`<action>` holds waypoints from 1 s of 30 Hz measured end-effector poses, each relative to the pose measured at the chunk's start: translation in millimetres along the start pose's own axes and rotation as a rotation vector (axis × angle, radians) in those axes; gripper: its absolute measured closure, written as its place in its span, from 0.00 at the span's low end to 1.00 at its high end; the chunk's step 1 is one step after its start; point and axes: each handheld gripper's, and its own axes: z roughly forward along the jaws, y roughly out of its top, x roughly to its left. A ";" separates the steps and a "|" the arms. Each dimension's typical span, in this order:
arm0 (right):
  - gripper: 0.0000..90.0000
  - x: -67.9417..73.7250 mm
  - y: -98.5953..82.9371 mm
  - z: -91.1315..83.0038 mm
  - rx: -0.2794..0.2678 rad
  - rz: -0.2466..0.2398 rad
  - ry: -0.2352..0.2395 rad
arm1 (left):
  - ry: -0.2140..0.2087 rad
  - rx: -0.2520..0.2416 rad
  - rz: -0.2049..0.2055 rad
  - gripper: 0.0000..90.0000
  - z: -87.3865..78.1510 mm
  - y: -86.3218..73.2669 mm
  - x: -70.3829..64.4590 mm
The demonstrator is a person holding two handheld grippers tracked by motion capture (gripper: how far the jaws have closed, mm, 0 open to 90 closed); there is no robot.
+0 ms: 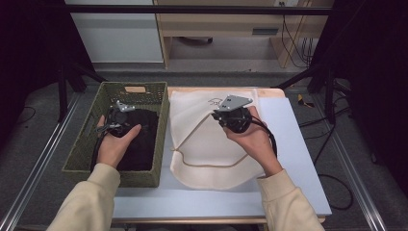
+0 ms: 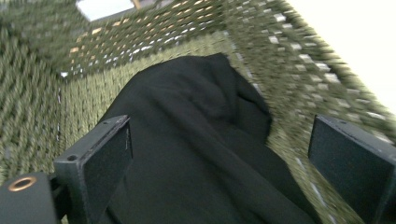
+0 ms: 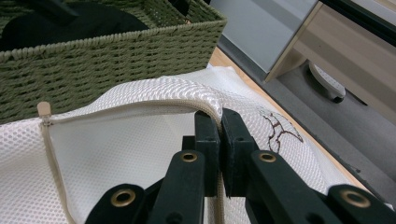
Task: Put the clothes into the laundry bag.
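Near edge: both forearms come in from the bottom, cream sleeves.

Right hand (image 1: pixel 250 137) sits over the white mesh laundry bag (image 1: pixel 202 144) on the table (image 1: pixel 288 159). Right gripper (image 3: pixel 219 122) is clamped on the zippered rim (image 3: pixel 140 108) of the bag; jaws pressed together with the mesh edge between them, lifting the top layer so the mouth gapes toward the left. Zipper pull (image 3: pixel 43 111) sits at the left end of the opening.

Left of the bag, just beside it: green woven basket (image 1: pixel 86 144). Black garment (image 2: pixel 196 154) lies bunched inside, mostly toward its near and right part. Left gripper (image 1: pixel 115 117) hovers low in the basket above the cloth, jaws spread wide, nothing between them yet; the view is motion-blurred.

Step, my read: bag mouth is being held open, pickup of the garment is under way but no grasp yet.

Next needs: drop the left jaws onto a raised fold, close with enough cloth to avoid slipping, lift clear of the basket's right wall, carry right into the opening. Right must keep the rim up throughout.

Far side: floor, wooden furniture, cables.
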 end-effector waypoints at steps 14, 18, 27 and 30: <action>0.96 -11.1 4.8 10.4 -0.005 0.010 0.050 | 0.005 0.051 -0.070 0.07 32.5 -13.4 26.9; 0.96 -19.3 8.4 15.4 -0.001 0.019 0.059 | 0.003 0.075 -0.068 0.07 37.8 -17.4 29.9; 0.96 -18.0 12.7 19.8 0.024 -0.001 0.069 | -0.021 0.098 -0.098 0.04 51.7 -22.9 37.3; 0.96 -19.0 14.9 20.5 0.028 -0.006 0.066 | -0.011 0.112 -0.104 0.02 56.8 -24.9 39.4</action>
